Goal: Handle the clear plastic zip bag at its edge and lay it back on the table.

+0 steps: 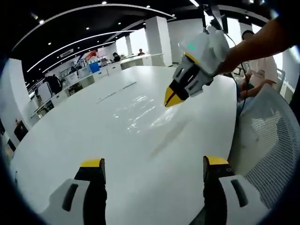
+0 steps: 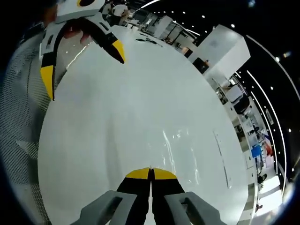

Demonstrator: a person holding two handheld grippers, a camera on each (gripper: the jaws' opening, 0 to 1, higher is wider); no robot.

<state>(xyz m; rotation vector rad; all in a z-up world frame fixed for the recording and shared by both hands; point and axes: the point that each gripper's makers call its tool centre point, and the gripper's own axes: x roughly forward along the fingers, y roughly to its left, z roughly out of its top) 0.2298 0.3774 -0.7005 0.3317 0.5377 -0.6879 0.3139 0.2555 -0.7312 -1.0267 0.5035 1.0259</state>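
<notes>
The clear zip bag [image 1: 140, 110] lies flat and glinting on the white table [image 1: 84, 136], a little past its middle. My right gripper [image 1: 169, 99] comes in from the upper right with its yellow tips shut, hovering at the bag's near edge and casting a shadow on the table. In the right gripper view those jaws [image 2: 151, 172] are pressed together, and the bag [image 2: 187, 154] shows just ahead and to the right. Whether a bit of bag edge is pinched is unclear. My left gripper [image 1: 153, 163] stands wide open over the table's near side, also seen as the left gripper [image 2: 83, 65].
A white mesh chair [image 1: 267, 140] stands at the table's edge, the same chair [image 2: 18, 117] along the left. A person [image 1: 255, 70] sits beyond it. A thin strip [image 1: 117, 91] lies farther along the table. Desks and pillars [image 1: 157, 40] fill the background.
</notes>
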